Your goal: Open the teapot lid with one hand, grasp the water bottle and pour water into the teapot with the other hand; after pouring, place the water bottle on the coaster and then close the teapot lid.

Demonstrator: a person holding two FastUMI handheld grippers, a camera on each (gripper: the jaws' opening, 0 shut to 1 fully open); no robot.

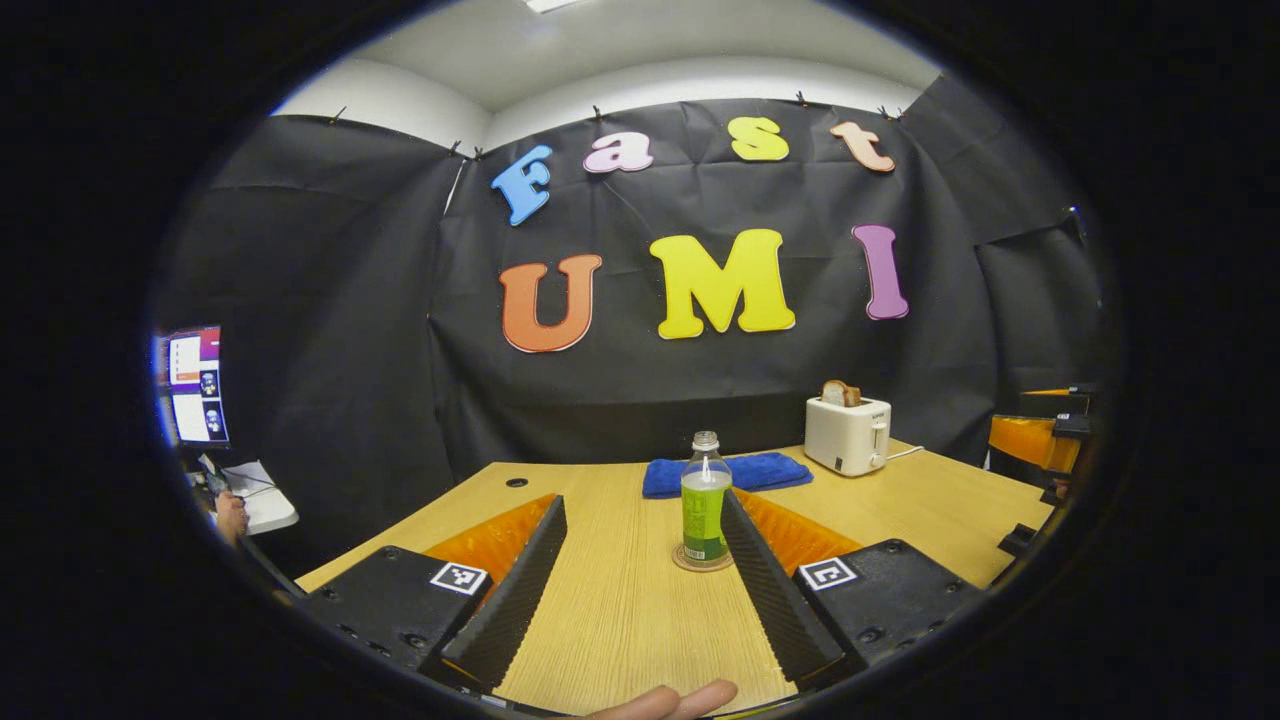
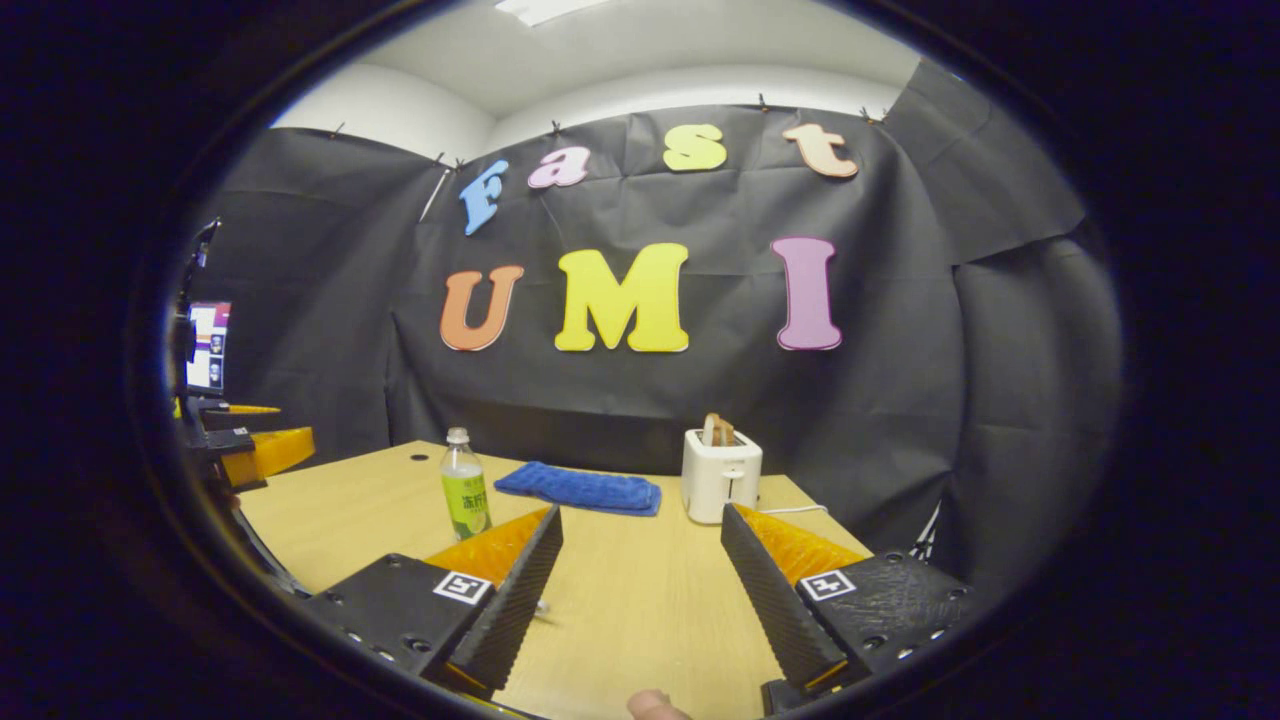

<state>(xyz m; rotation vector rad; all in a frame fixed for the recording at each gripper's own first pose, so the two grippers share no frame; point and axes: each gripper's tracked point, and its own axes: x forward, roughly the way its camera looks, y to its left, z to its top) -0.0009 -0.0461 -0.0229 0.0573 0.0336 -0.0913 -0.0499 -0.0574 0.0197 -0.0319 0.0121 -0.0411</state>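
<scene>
A clear water bottle (image 1: 705,500) with a green label and a pale cap stands upright on a round coaster (image 1: 702,561) in the middle of the wooden table (image 1: 620,610). My left gripper (image 1: 640,505) is open and empty, and the bottle stands just beyond its right fingertip (image 1: 735,515). In the right gripper view the same bottle (image 2: 465,490) stands farther off to the left. My right gripper (image 2: 640,515) is open with nothing between its fingers, low over the table (image 2: 640,600).
A folded blue towel (image 1: 728,472) lies behind the bottle. A white toaster (image 1: 848,432) holding a bread slice stands at the back right. The other gripper (image 1: 1040,440) hovers at the right table edge. A monitor (image 1: 195,385) is off to the left.
</scene>
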